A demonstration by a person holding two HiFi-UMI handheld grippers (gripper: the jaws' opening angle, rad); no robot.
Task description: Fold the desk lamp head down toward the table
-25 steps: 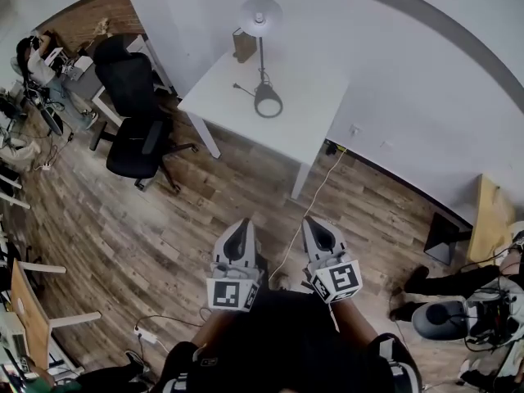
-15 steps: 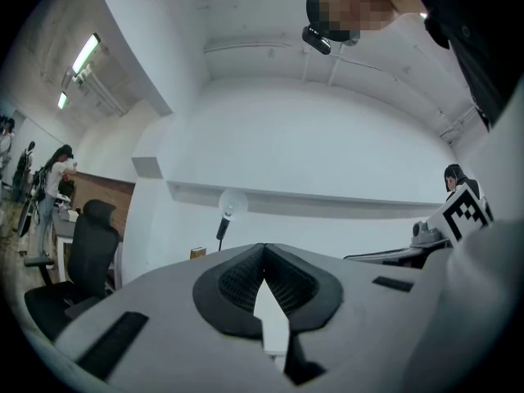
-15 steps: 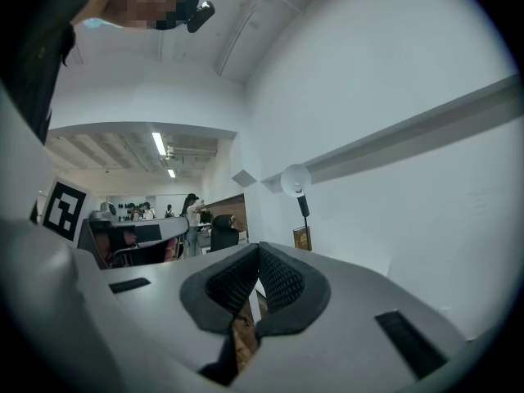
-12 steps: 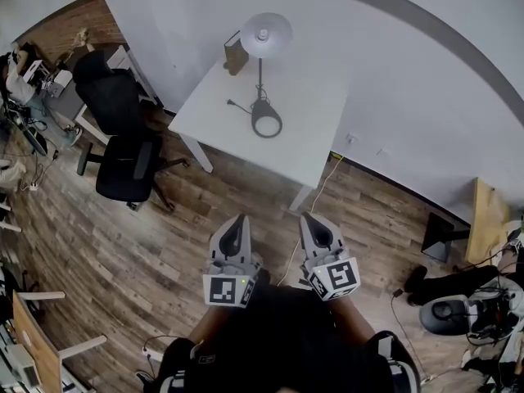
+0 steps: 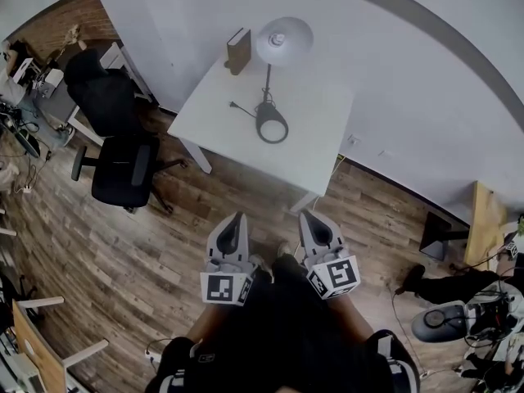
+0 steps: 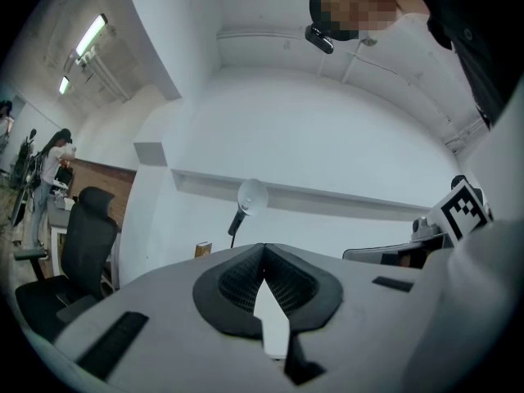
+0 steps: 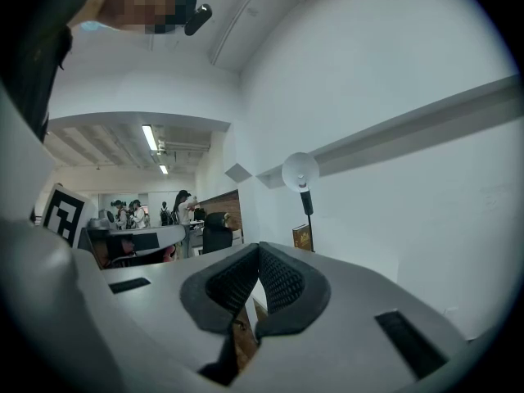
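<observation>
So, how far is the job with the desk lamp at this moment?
Nothing looks done yet: the black desk lamp with a round white shade stands upright on the white rectangular table, head raised. In hand: nothing; the left gripper and right gripper have shut, empty jaws over the wooden floor, short of the table. Left: reach the lamp, grip its head, fold it down.

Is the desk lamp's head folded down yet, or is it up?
Up, not folded. The lamp head sits high on its straight stem above the ring base on the white table.
</observation>
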